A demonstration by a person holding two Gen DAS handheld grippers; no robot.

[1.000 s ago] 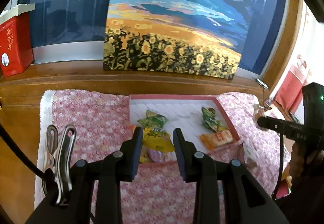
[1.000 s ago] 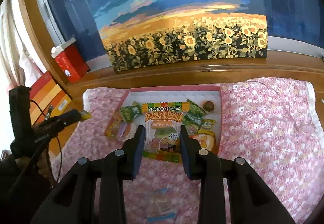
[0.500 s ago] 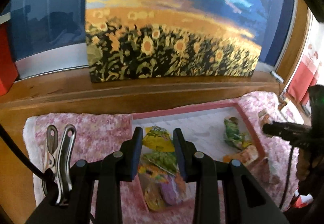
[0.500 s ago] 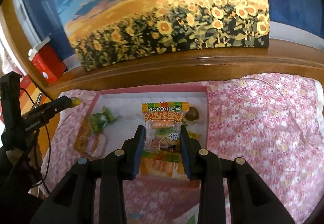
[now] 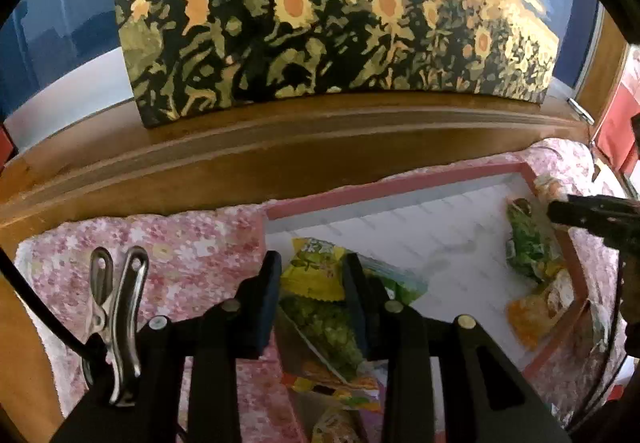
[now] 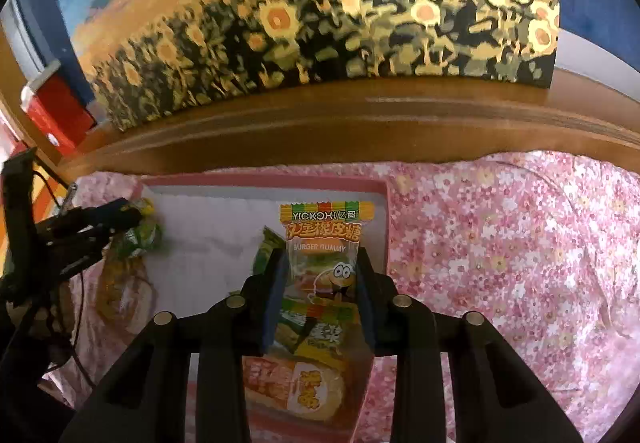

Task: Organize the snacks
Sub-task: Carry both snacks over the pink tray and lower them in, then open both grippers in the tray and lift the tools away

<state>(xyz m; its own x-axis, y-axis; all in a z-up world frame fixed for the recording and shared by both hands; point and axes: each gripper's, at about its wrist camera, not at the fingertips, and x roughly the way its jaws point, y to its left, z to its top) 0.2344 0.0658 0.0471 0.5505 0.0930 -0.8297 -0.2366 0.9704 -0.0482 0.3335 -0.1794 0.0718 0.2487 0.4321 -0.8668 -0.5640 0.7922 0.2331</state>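
Right gripper (image 6: 319, 285) clamps a gummy packet (image 6: 325, 243) over the pink tray (image 6: 264, 183) at frame center. Left gripper (image 5: 310, 293) clamps a yellow snack bag (image 5: 314, 275).

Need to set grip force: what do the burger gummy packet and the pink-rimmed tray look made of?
The burger gummy packet in the right tool: thin glossy plastic film, with a see-through window and crimped top edge. The pink-rimmed white tray: rigid, matte, faintly ribbed floor; probably cardboard or plastic, can't tell which.
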